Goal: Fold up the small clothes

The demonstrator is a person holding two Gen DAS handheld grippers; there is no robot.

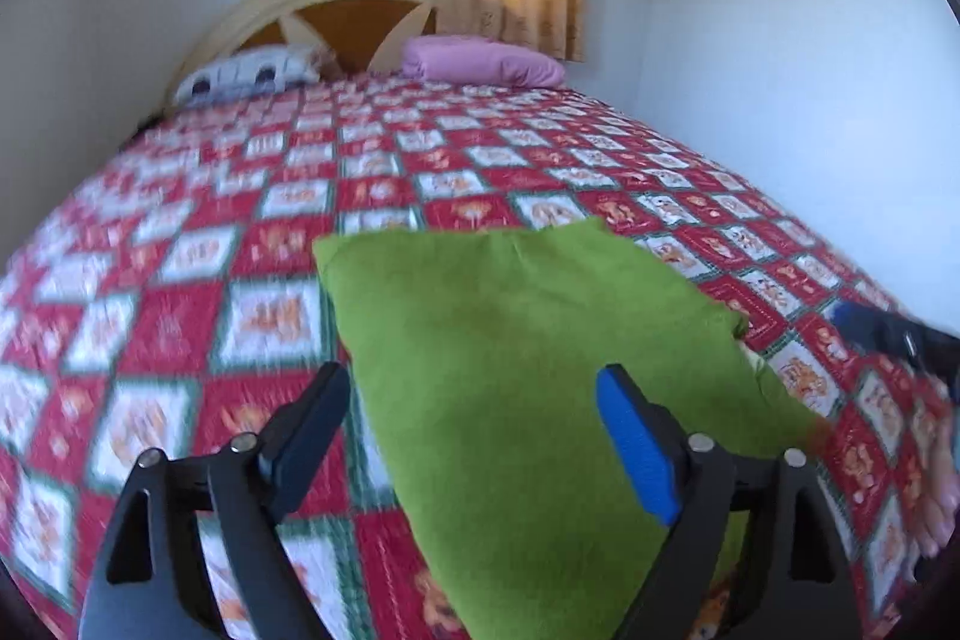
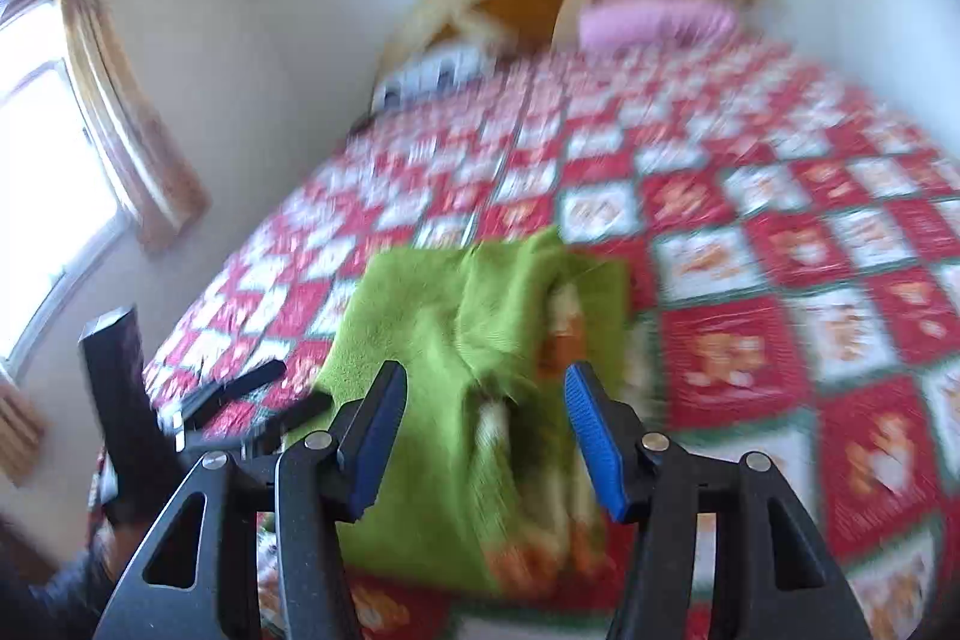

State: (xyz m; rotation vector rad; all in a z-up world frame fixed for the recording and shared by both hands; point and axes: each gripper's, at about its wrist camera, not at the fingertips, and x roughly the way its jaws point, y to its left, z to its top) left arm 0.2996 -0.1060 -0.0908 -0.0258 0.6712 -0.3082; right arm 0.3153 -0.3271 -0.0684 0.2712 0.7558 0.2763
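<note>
Green garment (image 1: 528, 388) lies on the checkered bedspread (image 1: 240, 232), lower centre of both views. Left gripper (image 1: 480, 436) wide apart, cloth showing between and beyond its fingers. Right gripper (image 2: 486, 430) also wide, over the garment's rumpled fold; frames blurred

Both grippers, the left gripper (image 1: 474, 394) and the right gripper (image 2: 483, 394), share one build: matte black triangular-cutout arms, silver round pivot screws, and ribbed blue pads (image 2: 594, 442) lining black fingers (image 1: 312, 418).
</note>
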